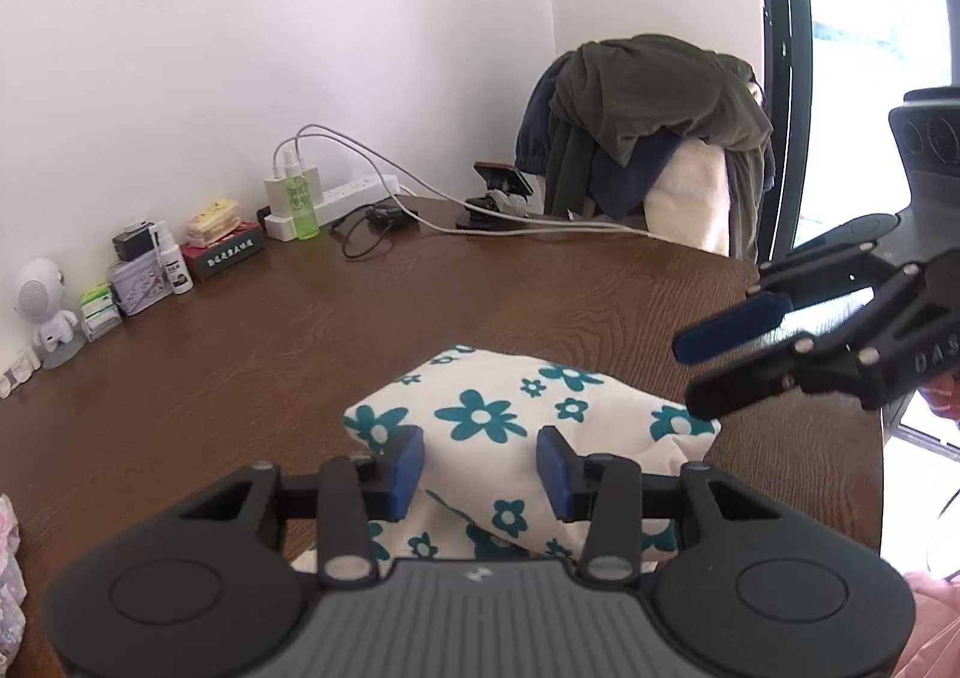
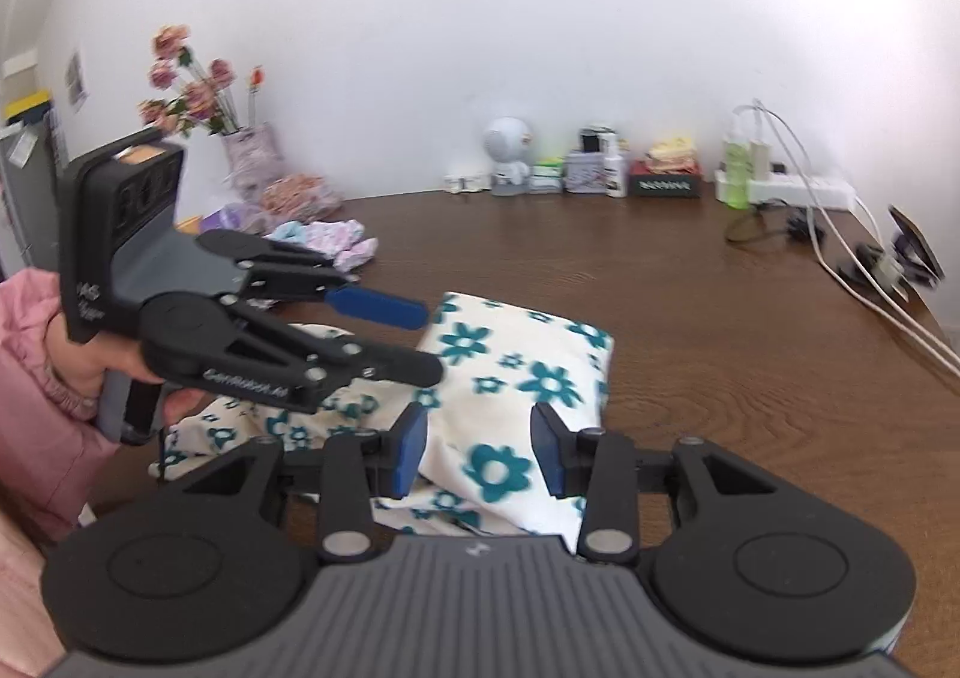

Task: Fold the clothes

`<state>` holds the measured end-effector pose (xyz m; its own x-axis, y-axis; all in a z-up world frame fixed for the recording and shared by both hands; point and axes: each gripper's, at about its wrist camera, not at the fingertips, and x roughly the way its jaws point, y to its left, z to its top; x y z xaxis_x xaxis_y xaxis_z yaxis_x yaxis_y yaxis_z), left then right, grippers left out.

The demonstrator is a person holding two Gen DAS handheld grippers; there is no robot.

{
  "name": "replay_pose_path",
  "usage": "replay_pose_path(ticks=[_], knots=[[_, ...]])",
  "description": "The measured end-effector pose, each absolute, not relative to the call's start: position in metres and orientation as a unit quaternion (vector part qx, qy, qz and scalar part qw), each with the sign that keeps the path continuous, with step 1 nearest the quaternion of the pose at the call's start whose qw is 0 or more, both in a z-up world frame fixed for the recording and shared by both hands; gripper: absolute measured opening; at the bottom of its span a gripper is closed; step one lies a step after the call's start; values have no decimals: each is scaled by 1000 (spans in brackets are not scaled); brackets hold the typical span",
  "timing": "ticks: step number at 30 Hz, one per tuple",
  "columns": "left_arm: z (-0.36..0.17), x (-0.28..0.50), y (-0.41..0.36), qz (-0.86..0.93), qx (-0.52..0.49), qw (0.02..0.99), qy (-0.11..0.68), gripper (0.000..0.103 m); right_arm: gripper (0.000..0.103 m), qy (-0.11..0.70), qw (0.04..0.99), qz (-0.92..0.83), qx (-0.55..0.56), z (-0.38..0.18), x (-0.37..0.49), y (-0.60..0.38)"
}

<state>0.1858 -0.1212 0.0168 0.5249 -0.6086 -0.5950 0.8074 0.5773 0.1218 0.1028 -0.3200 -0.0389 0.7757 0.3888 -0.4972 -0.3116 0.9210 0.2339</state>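
A cream garment with teal flowers (image 1: 510, 414) lies folded into a thick bundle on the brown wooden table (image 1: 420, 288). My left gripper (image 1: 480, 474) hovers open over its near edge, nothing between the blue pads. My right gripper (image 1: 690, 378) comes in from the right, open, just above the bundle's right corner. In the right wrist view the same garment (image 2: 516, 372) sits under my right gripper (image 2: 480, 450), which is open. My left gripper (image 2: 429, 339) is at the left, open above the cloth's left part, held by a hand in a pink sleeve (image 2: 36, 378).
Along the wall stand a small white robot figure (image 1: 45, 312), boxes, a green bottle (image 1: 303, 204), a power strip with cables (image 1: 360, 192) and a phone stand (image 1: 501, 192). A chair heaped with dark clothes (image 1: 648, 120) is at the far end. Pastel clothes (image 2: 324, 240) and a flower vase (image 2: 246, 156) sit at the left.
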Motion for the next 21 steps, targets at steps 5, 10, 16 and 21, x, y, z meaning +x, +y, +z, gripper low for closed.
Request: replay_pose_path(ticks=[5, 10, 16, 21], knots=[[-2, 185, -122, -409, 214, 846, 268, 37, 39, 305, 920, 155, 193, -74, 124, -355], [-11, 184, -118, -407, 218, 843, 275, 37, 46, 307, 895, 157, 284, -99, 135, -366], [-12, 185, -113, -410, 207, 844, 278, 37, 51, 316, 885, 155, 304, -108, 138, -367], [-12, 185, -110, -410, 200, 845, 279, 37, 52, 320, 875, 155, 328, -114, 138, -368]])
